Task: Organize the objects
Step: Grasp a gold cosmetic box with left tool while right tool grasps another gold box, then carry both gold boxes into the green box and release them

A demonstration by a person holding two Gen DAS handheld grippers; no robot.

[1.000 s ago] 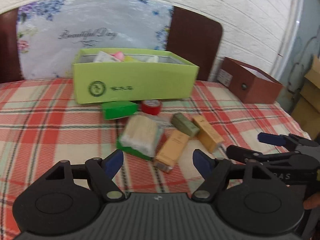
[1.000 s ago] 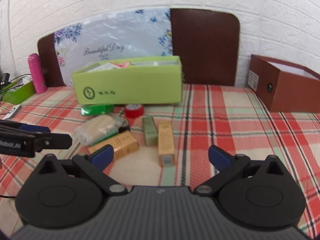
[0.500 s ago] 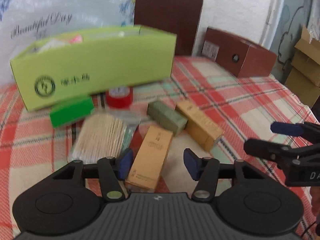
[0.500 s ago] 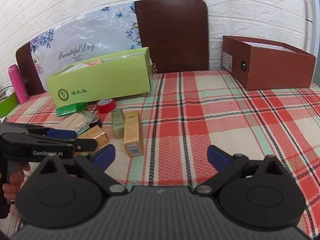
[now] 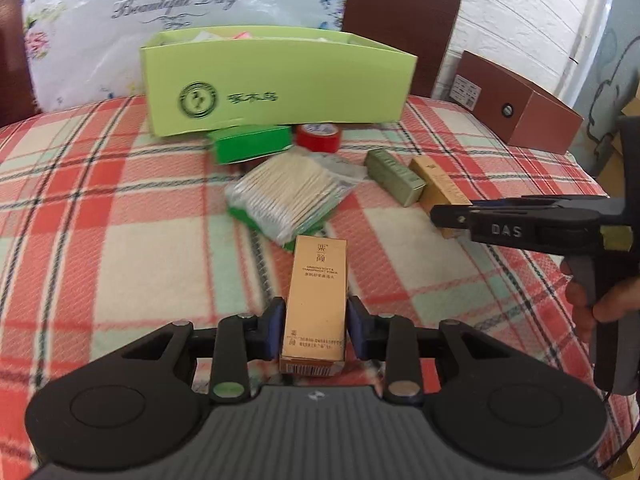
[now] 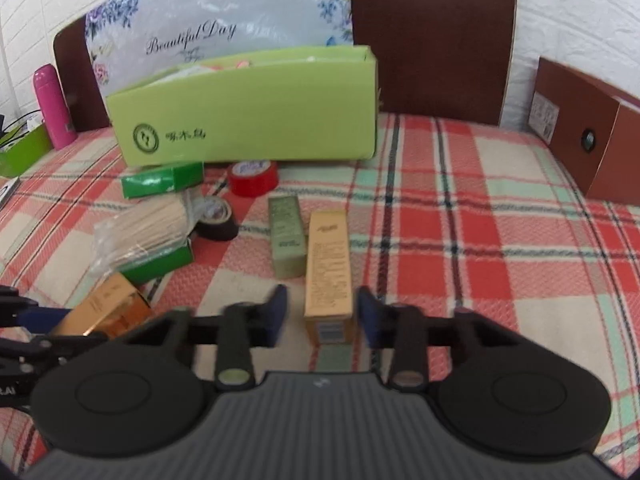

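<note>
The left gripper (image 5: 315, 330) is clenching its fingers on the orange carton (image 5: 316, 304) while the right gripper (image 6: 322, 314), fingers spread, is straddling the gold carton (image 6: 329, 268) on the bed; closing, then lifting both toward the green box (image 6: 248, 120), likely comes next.

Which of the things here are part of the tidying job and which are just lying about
Job: orange-gold carton in left gripper; yellow-gold carton between right gripper fingers; olive carton; cotton swabs; red tape; green organizer box.
Lying about: pink bottle; brown box.
</note>
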